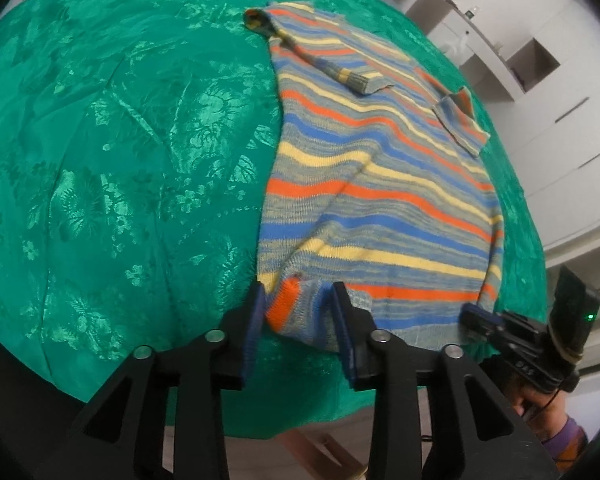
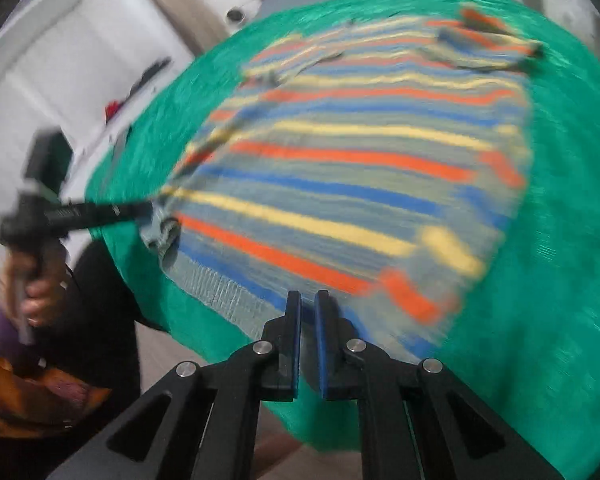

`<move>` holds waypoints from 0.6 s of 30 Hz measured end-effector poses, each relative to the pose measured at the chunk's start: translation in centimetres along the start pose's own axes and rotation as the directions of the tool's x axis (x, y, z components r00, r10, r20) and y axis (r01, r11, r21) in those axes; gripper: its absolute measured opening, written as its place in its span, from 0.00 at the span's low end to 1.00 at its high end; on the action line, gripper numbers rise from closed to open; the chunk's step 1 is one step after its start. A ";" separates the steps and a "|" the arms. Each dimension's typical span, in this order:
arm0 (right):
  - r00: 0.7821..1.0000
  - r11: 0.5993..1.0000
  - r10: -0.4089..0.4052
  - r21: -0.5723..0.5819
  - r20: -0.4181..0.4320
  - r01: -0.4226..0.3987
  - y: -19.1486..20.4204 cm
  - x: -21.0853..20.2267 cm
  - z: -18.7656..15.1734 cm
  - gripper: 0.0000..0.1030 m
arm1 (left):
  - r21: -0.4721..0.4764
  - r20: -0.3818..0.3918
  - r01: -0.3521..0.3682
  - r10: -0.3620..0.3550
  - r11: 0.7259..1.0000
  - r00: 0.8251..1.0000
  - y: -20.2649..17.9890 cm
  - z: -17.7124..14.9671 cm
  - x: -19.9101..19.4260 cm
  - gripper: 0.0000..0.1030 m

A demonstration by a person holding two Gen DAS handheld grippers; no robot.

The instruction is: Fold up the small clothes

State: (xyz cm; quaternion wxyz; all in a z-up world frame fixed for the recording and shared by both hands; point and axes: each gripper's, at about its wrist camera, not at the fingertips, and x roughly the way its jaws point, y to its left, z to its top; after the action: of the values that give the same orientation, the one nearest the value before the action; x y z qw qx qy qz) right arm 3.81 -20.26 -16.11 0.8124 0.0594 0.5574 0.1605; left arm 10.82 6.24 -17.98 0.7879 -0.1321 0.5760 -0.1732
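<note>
A small striped knit sweater [image 1: 376, 184] in orange, blue, yellow and grey lies on the green cloth, both sleeves folded in over its body. My left gripper [image 1: 300, 300] has its jaws around the bunched near-left hem corner; a wide gap still shows between the pads. In the right wrist view the sweater [image 2: 352, 168] is blurred. My right gripper [image 2: 308, 304] stands at the near hem with its pads almost together; a thin strip of hem seems to lie between them. The left gripper [image 2: 148, 212] shows at the hem's left corner.
A green floral tablecloth [image 1: 120, 152] covers the round table, with wide bare cloth left of the sweater. White cabinets [image 1: 540, 92] stand beyond the table's right side. The table edge runs just under both grippers.
</note>
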 end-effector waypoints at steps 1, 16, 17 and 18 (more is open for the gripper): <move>1.000 1.000 -0.007 0.001 -0.002 0.007 -0.1 0.4 0.1 0.09 | 0.000 -0.001 -0.004 0.004 1.000 1.000 -0.1 -0.1 -0.1 0.42; 0.987 0.938 0.138 0.309 0.085 -0.158 -6.5 -6.1 -2.8 0.39 | 0.067 -0.008 -0.176 0.177 0.982 0.984 -0.6 -1.3 0.5 0.58; 0.981 0.926 0.166 0.327 0.098 -0.189 -6.6 -5.7 -2.7 0.39 | 0.067 0.003 -0.194 0.194 0.979 0.981 -0.5 -1.5 0.2 0.61; 0.977 0.916 0.190 0.339 0.100 -0.213 -6.6 -5.1 -2.3 0.39 | 0.065 0.011 -0.208 0.208 0.976 0.978 -0.4 -1.6 0.0 0.67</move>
State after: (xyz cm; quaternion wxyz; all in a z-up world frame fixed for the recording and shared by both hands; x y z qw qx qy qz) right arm 1.26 -28.33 -14.29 0.7860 0.2643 0.5410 0.1401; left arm 9.27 5.86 -18.34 0.8068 -0.0454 0.5790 -0.1083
